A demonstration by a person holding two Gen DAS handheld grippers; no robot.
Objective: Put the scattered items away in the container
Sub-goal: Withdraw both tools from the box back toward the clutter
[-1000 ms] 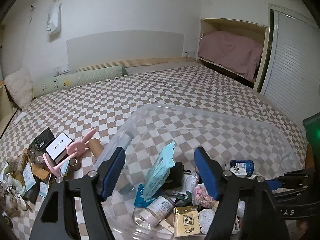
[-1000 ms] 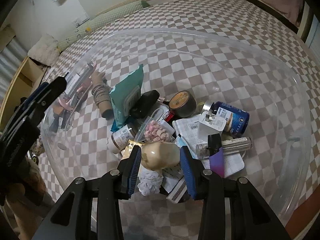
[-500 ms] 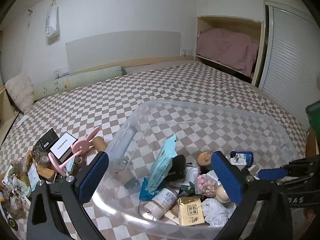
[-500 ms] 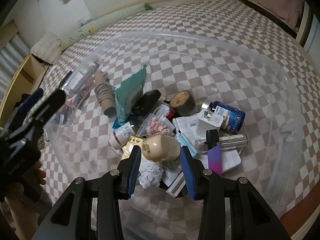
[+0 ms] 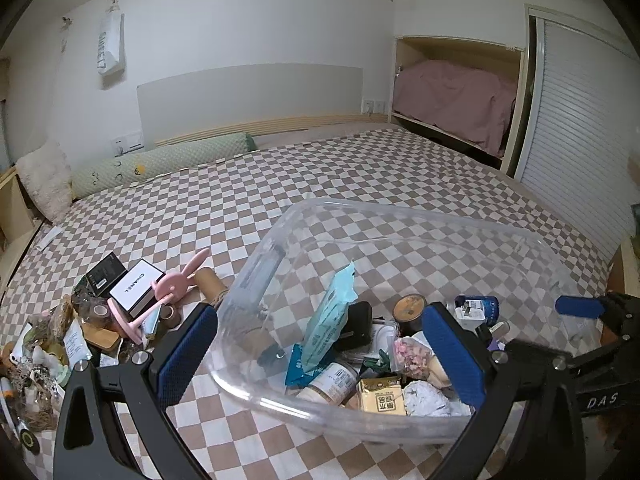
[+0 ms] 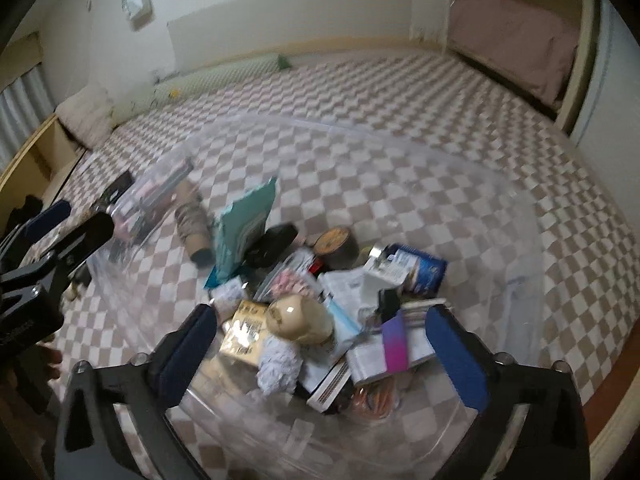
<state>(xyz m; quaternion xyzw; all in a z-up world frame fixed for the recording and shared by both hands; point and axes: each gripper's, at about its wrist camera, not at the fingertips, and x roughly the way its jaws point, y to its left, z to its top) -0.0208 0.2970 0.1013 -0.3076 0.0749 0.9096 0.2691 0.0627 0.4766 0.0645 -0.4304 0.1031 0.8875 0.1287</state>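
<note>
Clutter [image 5: 132,320] is lying beside the tub [image 5: 400,216]: light, rigid boxes, best taken across flat sides. Left gripper [image 5: 320,344] and right gripper [image 6: 324,344] are being held wide, empty.

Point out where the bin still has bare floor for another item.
The bin has bare floor along its far wall, beyond the teal pack and blue can. The near middle is piled up, and the heap left of the bin by the pink rabbit is crowded.

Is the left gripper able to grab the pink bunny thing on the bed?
Probably yes. The left gripper is open and empty, and the pink bunny thing lies uncovered on the bed, outside the clear container, with nothing over it.
</note>
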